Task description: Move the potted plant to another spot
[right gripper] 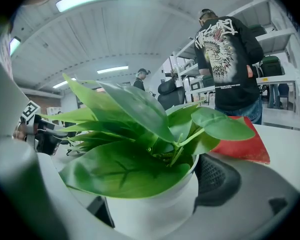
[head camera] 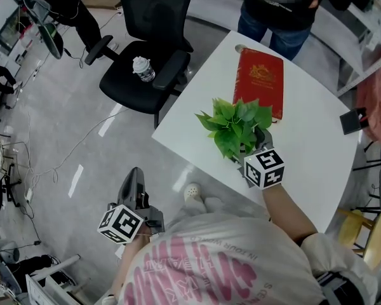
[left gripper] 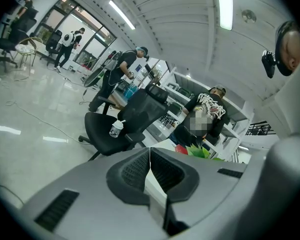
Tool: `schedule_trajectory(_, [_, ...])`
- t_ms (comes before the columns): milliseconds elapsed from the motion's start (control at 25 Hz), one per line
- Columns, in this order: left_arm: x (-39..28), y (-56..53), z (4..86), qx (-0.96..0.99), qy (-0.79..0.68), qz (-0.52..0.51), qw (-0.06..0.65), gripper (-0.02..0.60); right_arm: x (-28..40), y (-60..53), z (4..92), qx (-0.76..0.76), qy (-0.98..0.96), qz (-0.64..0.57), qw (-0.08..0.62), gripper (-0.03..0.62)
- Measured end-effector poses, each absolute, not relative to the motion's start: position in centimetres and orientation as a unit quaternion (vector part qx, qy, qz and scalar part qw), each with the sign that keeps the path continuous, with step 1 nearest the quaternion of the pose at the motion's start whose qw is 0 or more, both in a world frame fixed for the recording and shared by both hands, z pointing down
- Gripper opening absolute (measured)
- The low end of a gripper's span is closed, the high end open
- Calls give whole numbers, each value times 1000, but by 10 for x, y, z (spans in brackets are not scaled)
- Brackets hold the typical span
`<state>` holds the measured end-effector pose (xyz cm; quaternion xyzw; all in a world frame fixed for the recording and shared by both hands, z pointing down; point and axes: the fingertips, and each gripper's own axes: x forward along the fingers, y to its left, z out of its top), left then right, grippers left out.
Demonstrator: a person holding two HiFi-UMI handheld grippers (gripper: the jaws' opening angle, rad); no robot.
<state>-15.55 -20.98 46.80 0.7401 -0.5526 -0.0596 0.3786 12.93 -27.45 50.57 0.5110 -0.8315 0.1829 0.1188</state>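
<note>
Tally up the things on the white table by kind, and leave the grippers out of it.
potted plant: 1
red book: 1
small black item at the table's edge, too small to identify: 1
Total: 3

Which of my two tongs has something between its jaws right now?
The right tongs, closed on the green leafy plant in a white pot. The left tongs are shut on nothing, held clear of the white table.
</note>
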Motion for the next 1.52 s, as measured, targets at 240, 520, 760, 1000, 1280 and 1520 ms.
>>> schedule_trajectory(240, [-156,-207,471,738,-553,-59,383,25,128,-275,506,509,-833,182,116,535])
schedule_trajectory(520, [-156,-204,469,736,-557,-59,381,25,129,-277,506,508,-834,181,114,535])
schedule_trajectory(760, [-159,-200,474,732,-561,-58,382,25,129,-276,509,508,-834,182,112,535])
schedule_trajectory(1000, [-160,-200,470,730,-567,-59,378,25,130,-277,508,498,-835,194,130,535])
schedule_trajectory(1280, [-163,-193,472,723,-575,-58,379,25,129,-276,509,496,-836,196,131,535])
schedule_trajectory(1520, [-172,-181,478,707,-592,-58,383,25,129,-276,509,487,-840,196,138,535])
